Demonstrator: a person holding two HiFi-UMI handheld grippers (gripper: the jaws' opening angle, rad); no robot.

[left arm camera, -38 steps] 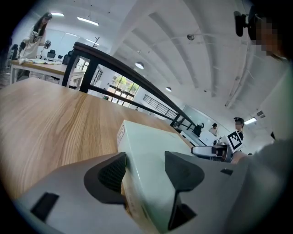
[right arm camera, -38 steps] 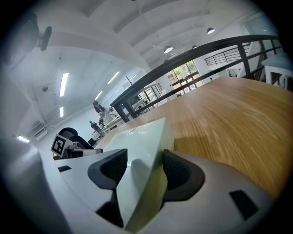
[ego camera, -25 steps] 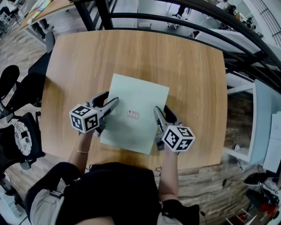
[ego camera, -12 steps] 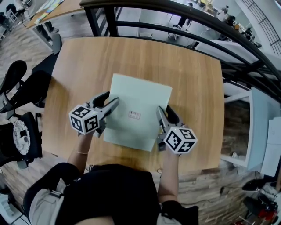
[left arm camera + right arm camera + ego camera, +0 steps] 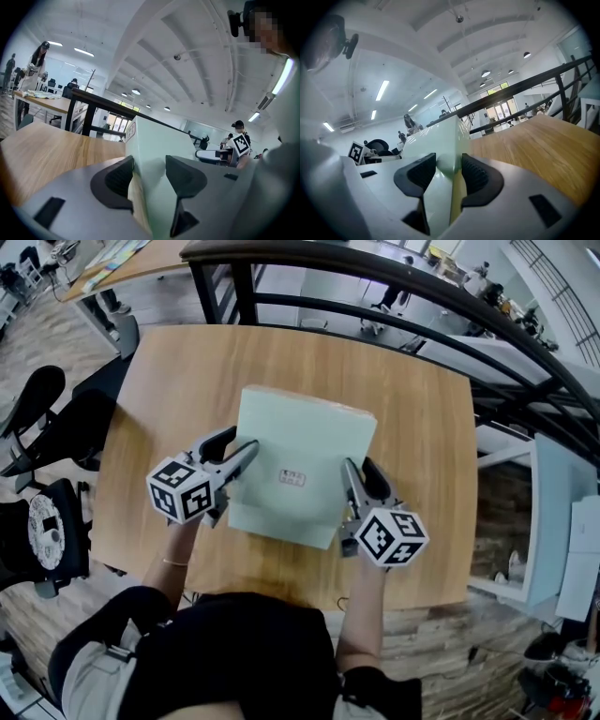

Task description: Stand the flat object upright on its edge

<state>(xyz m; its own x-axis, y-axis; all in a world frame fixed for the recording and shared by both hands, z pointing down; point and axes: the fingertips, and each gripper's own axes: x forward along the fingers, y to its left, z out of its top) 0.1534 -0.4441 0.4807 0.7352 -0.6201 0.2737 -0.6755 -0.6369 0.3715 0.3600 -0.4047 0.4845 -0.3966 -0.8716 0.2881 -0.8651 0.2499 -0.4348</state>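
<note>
One board, pale green, held over table, clamped from both sides. Left gripper pinches its left edge and right gripper its right edge. Right jaws have just been closing with the board between them.

Head view only: whole top face, one small label mid-face, two marker cubes. Gripper views only: pads pressed on both faces of the board, its tan side edge, and people in the office behind.

Board underside is hidden. Cannot tell if its far edge touches the table. The person's arms are cut off at the frame bottom.

Count: one board, one label, two grippers, two cubes, one table.
</note>
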